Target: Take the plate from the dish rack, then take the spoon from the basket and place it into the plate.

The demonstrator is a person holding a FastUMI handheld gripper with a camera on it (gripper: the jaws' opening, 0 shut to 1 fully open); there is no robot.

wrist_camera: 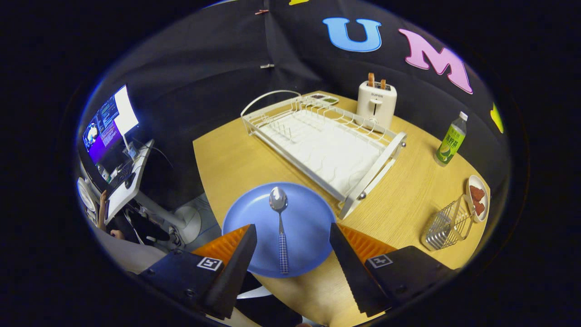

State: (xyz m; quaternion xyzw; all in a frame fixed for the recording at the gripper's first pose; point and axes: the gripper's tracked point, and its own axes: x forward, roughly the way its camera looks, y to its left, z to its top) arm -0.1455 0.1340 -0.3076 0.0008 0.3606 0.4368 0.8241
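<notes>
On a wooden table [408,200], near its front edge, lies a blue plate [308,218] with a spoon [280,227] resting flat inside it. Its bowl points away toward the rack and its checked handle runs back toward the plate's near rim. Above the plate hangs the gripper [292,247], its two fingers spread wide, one to each side of the spoon, gripping nothing. The fingertips reach over the plate's left and right parts, and the spoon lies in the open gap between them, clear of both. Just beyond the plate stands a white dish rack [327,141], set at an angle, its near corner close to the plate's far right rim. Bare tabletop lies left of the rack and to the right of the plate. Farther right, near the table's edge, is a wire basket [447,225], and just beside it a small dish [477,197] with red pieces on it. Behind the rack stand a toaster [376,103] and, well to its right, a green bottle [451,140]. Off the table to the left are a desk with a lit monitor [109,122] and a person's hand [101,206].
</notes>
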